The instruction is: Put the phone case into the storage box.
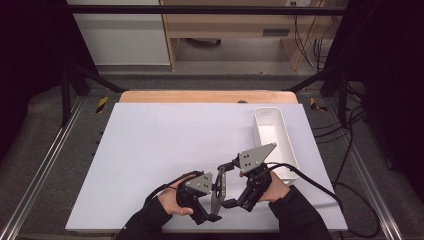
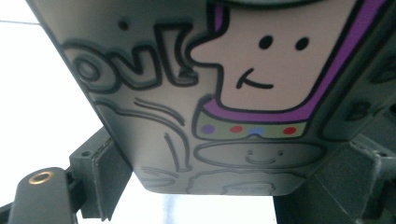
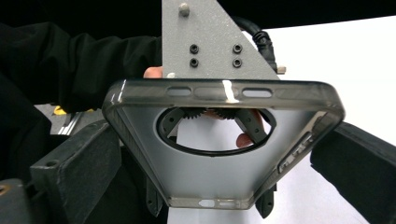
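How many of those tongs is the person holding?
2. The left tongs are near the table's front edge; the right tongs are beside the white tray. Both grip one phone case.

Grey floor (image 1: 45, 125) — wooden shelving (image 1: 235, 25) behind

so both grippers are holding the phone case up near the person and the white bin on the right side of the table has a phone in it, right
Not quite: the white bin is empty, as the high view shows. The rest stands: the left gripper and right gripper hold the phone case between them near the person, and the bin sits on the right side of the table.
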Demonstrator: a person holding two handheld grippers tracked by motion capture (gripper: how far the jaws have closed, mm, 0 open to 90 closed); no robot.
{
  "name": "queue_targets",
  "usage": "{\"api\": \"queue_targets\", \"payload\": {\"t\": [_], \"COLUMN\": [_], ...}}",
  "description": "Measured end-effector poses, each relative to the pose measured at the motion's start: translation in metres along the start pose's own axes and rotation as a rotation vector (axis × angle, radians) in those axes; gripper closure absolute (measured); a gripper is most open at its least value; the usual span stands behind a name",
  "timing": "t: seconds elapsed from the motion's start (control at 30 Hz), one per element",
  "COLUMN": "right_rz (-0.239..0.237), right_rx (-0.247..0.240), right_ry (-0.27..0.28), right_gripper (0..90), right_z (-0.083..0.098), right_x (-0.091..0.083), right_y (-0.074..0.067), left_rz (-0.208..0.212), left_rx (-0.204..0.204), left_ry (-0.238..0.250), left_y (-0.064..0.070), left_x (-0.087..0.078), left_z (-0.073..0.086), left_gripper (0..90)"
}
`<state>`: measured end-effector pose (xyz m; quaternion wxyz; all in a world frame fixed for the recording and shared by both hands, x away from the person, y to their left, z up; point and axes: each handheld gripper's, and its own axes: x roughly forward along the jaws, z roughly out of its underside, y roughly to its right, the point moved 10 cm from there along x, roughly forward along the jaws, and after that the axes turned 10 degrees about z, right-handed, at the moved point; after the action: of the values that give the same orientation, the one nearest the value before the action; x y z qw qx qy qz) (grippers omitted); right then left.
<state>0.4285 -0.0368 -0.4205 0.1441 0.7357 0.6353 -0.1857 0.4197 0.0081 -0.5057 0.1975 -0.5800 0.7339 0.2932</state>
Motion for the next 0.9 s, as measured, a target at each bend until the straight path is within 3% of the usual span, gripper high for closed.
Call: {"api": "queue_targets", "payload": {"t": [0.17, 0.9], "right_rz": [-0.018, -0.015], "right_rx": [-0.015, -0.031], "right_ry": [0.001, 0.011], "right_gripper": [6.2, 12.1], "right_z": [0.0005, -0.0002], "right_x": [-0.0009, -0.0020], "right_y": [-0.0021, -0.0031], "left_rz": [-0.002, -0.004], "left_rx": [0.007, 0.013], "left_ry": [-0.008, -0.018], "left_y": [0.0006, 0.0014], "left_x": [0.0003, 0.0024], "left_z": [0.0001, 0.0001], "left_gripper": [11.7, 11.7]}}
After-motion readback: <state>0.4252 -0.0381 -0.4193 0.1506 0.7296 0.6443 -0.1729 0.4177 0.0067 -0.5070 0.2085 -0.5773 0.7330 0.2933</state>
